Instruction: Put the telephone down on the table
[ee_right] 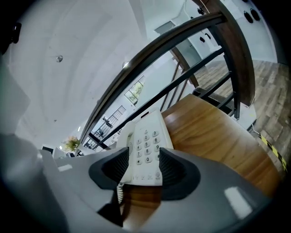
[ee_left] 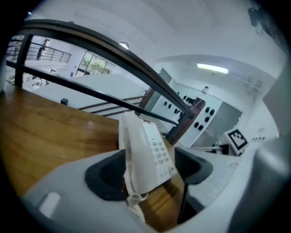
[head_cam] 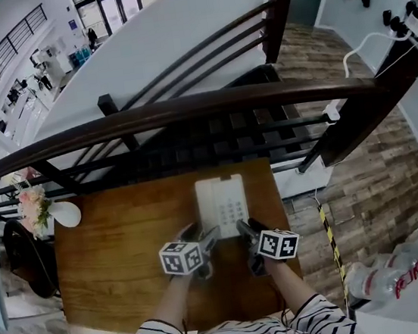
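Head view: the white plastic push-button telephone (head_cam: 222,205) seems to lie flat on the brown wooden table (head_cam: 121,250), at 12 o'clock from the left gripper (head_cam: 207,240) and right gripper (head_cam: 246,234).

Left gripper view: its jaws stand wide apart, framing the telephone's near end without evidently clamping it.

Right gripper view: these jaws gape likewise, holding nothing.

The telephone looks light, rigid and slick, its handset loose on a coiled cord (ee_left: 133,200). Gripping the base's long sides and keeping it level seems safest.
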`<state>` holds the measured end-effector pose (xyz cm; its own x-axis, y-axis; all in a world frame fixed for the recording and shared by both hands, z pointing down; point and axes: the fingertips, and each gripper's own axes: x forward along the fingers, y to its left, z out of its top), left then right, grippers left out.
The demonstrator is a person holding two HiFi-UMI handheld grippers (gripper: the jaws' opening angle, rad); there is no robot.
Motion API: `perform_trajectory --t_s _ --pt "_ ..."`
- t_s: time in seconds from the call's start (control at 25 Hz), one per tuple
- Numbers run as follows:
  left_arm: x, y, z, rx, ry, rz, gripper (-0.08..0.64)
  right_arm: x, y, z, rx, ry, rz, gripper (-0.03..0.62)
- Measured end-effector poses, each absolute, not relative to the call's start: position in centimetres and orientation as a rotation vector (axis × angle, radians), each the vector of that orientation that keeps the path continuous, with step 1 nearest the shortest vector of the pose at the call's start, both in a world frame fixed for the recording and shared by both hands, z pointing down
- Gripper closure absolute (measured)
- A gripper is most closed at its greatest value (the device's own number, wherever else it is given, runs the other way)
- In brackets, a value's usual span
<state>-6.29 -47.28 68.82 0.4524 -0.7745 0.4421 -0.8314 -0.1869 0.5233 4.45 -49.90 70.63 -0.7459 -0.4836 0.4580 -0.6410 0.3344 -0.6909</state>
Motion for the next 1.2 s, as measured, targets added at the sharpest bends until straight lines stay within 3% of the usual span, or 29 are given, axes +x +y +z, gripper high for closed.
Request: perform_trajectory --t_s 0.56,0.84,1.2 --pt "-7.2 -38.5 63.8 2.089 -1.395 0.112 0.456 5.6 -41.6 66.5 1.235 -2.458 1.226 0.543" --pt "-7.4 -33.7 61.9 2.131 -1.383 0.124 0.55 5.5 -36.9 64.4 1.297 -2.474 1.199 0.592" --pt "-8.3 -27.6 59.3 2.187 -1.352 0.102 0.557 4.8 -30.5 61.7 1.353 -2.491 1.145 0.592"
